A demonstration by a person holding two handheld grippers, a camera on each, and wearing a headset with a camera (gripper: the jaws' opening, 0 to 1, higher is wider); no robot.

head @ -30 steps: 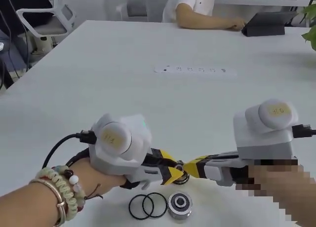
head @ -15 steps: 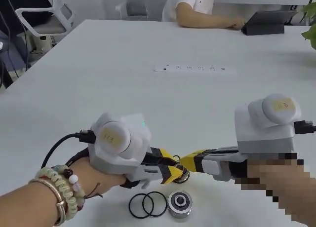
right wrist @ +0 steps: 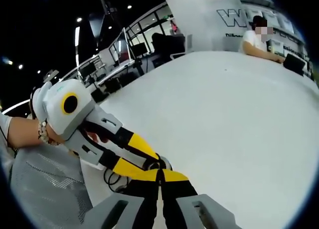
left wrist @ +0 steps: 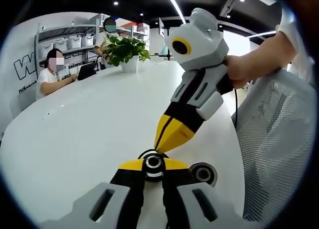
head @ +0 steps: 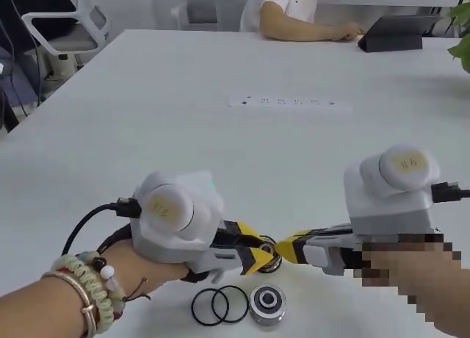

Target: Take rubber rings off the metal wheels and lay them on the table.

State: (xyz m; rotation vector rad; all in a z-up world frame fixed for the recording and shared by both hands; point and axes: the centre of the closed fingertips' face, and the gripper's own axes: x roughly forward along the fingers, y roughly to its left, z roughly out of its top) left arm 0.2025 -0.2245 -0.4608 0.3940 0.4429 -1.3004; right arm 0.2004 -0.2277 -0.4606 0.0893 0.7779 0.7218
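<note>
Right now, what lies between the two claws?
A metal wheel, gripped by the left claw, right claw at its rim; the left gripper view shows it.

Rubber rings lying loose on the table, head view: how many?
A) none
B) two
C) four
B: two black rings lie overlapping on the table, just left of a free metal wheel.

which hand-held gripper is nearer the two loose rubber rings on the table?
Left. The left hand-held gripper sits just behind the rubber rings, its jaws clamping a metal wheel; the right hand-held gripper lies farther to their right.
</note>
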